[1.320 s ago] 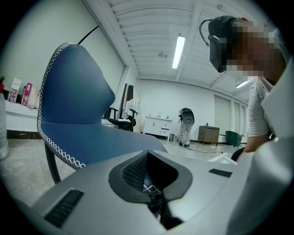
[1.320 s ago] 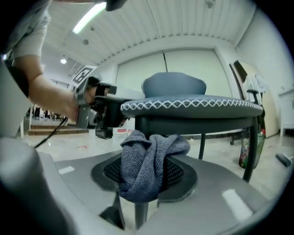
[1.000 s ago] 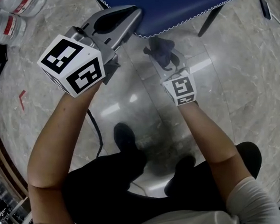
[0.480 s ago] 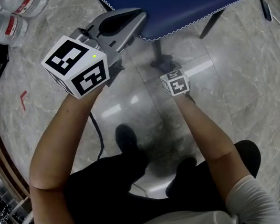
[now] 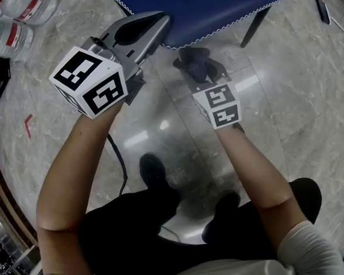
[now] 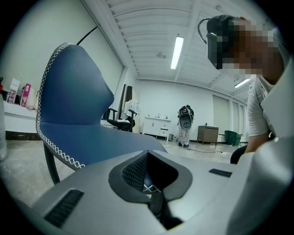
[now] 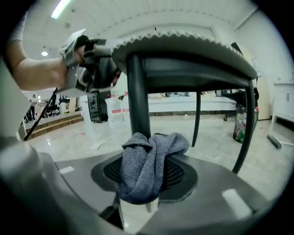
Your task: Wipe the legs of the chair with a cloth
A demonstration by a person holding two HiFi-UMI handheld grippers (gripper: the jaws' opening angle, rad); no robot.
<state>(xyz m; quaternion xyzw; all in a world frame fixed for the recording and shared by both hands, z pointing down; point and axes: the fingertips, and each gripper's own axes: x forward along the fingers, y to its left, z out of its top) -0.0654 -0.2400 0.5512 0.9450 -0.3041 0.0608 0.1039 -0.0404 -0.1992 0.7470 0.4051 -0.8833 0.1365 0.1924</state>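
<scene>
Right gripper (image 5: 203, 79): jaws clamped on bunched grey cloth (image 7: 147, 167). Wad protrudes forward, so fabric rather than jaw meets metal.
Cloth position: low, at nearest chair leg (image 7: 138, 96), apparently touching, beneath seat (image 5: 210, 8).
Left gripper (image 5: 150, 29): jaws together, nothing between. Tip at seat edge, likely to steady chair.
Count: grippers 2; cloth 1; chair 1; legs visible in right gripper view 3.
</scene>
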